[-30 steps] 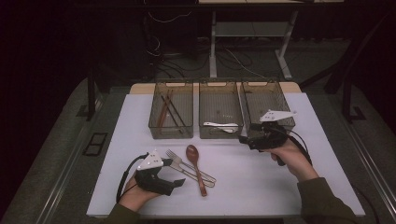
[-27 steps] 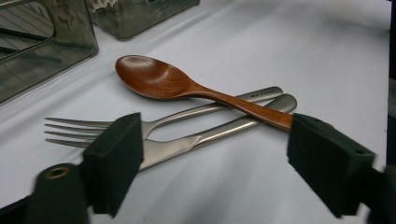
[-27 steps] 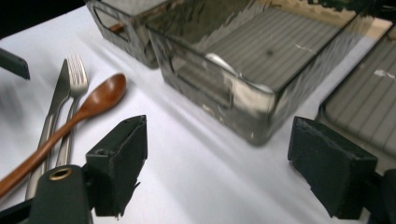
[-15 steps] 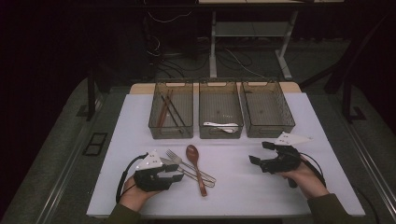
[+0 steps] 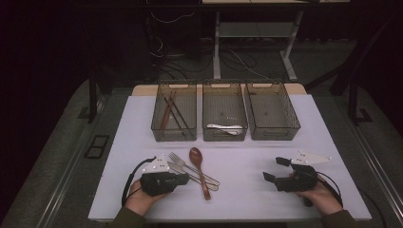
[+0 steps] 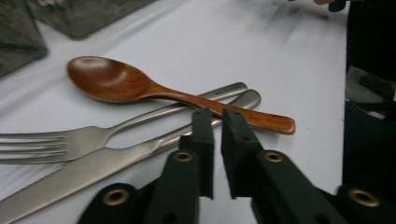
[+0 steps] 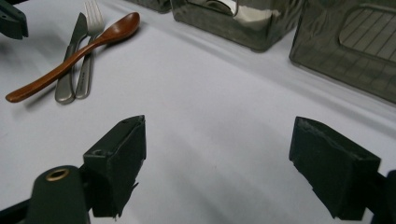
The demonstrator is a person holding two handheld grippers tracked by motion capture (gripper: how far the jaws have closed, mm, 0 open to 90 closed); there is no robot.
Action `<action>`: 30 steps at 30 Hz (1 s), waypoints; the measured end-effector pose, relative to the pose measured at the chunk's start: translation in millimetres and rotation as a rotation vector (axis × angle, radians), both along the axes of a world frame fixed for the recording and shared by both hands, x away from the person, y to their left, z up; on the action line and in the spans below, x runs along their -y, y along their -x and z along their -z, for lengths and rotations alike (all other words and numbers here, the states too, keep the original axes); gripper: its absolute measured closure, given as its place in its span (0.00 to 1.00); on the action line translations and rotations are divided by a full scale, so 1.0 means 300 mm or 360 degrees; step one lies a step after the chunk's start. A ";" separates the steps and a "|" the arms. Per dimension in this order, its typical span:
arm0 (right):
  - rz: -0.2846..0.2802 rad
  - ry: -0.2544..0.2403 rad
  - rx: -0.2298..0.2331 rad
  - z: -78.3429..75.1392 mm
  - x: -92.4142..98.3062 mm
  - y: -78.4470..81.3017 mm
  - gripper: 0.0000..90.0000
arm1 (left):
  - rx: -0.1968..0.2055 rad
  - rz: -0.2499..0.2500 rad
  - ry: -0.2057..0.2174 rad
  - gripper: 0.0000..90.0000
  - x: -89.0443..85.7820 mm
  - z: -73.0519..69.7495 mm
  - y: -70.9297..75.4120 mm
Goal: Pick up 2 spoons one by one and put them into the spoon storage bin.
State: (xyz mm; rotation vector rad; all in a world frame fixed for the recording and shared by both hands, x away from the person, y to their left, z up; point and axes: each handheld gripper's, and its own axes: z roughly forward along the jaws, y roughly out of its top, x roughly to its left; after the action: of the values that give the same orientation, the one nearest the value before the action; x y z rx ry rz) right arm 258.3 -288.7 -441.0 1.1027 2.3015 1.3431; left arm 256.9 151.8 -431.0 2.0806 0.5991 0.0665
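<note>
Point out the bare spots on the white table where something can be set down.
Free: the white table between the wooden spoon and the right tool, and the strip left of the chopstick bin. Crowded: around the left tool, where fork, knife and spoon overlap.

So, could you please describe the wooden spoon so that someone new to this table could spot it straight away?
Start at the three wire baskets lined up at the far side of the white table. In front of the left two lies a small pile of cutlery, next to the left gripper. The wooden spoon lies slantwise on top; it is reddish brown, while the fork and knife under it are silver metal.
</note>
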 end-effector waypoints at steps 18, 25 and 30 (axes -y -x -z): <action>-0.0019 0.0025 -0.0012 0.012 0.001 -0.008 0.20 | -0.0108 0.0320 -0.0168 0.98 0.144 0.057 0.026; -0.0019 0.0026 -0.0013 0.013 0.003 -0.012 0.20 | -0.0091 0.0359 -0.0177 0.98 0.189 0.056 0.015; -0.0021 0.0027 -0.0013 0.013 0.002 -0.012 0.20 | -0.0048 0.0370 -0.0186 0.98 0.233 0.054 0.003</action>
State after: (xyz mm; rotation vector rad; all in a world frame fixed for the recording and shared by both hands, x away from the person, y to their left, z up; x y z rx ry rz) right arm 261.9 -289.3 -444.8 1.0919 2.3254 1.3241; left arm 256.1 81.8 -447.1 2.2544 0.3754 -0.0652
